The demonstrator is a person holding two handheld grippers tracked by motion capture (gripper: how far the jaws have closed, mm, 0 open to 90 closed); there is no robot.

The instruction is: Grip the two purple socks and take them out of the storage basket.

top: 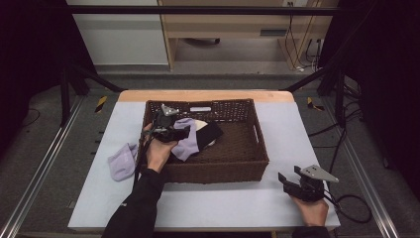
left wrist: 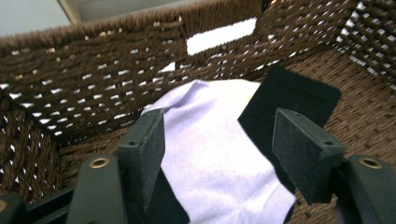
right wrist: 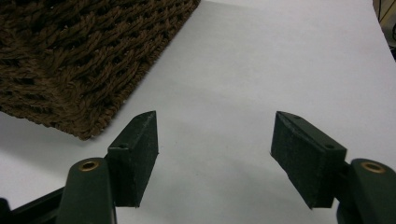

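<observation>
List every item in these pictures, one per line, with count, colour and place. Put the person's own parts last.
basket: 1, dark brown wicker, middle of the table.
lilac sock in basket: 1, pale purple, at the basket's left end, lying over the black sock.
black sock: 1, black, in the basket, partly under the lilac one.
pale item: 1, cream, under the socks; what it is I cannot tell.
lilac sock on table: 1, pale purple, left of the basket.
table: 1, light grey top with a wooden far edge.
left claw: 1, black, open over the socks inside the basket.
right claw: 1, black, open, empty, over the table near the basket's corner.
</observation>
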